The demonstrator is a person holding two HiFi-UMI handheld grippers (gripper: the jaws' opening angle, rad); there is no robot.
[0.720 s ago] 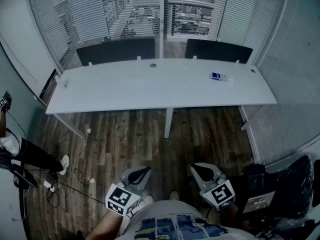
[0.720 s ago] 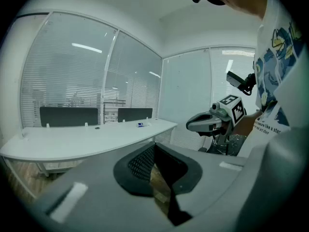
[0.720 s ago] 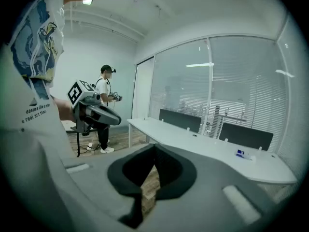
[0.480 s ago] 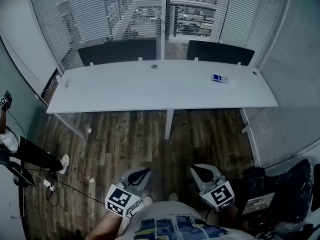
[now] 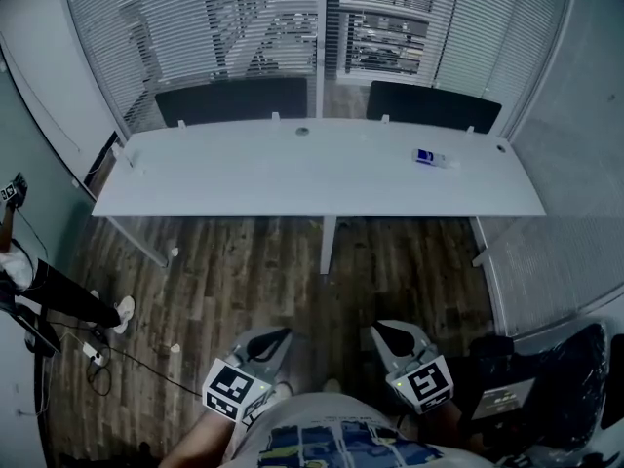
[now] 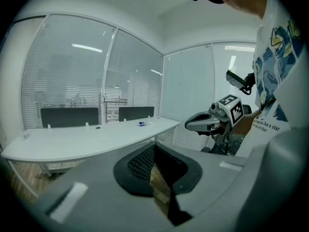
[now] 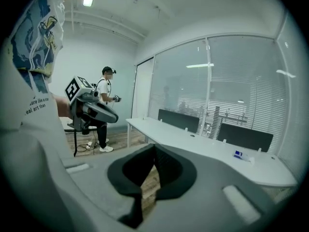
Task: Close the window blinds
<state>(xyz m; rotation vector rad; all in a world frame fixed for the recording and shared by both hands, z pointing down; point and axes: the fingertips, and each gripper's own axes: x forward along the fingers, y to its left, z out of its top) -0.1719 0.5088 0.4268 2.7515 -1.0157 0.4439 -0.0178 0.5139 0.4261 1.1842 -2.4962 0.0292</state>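
White table point(image 5: 292, 178) bears one small blue-white item point(image 5: 427, 158), perhaps a packet.

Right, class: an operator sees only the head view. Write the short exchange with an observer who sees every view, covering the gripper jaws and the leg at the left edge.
Operator: From above I can't judge the jaws. Are the grippers shut?
Observer: Yes. The left gripper and right gripper each have their jaws together, with nothing between them.
Operator: Whose leg is at my left edge?
Observer: The right gripper view shows the whole person, standing left of the desk in a white top and dark cap.
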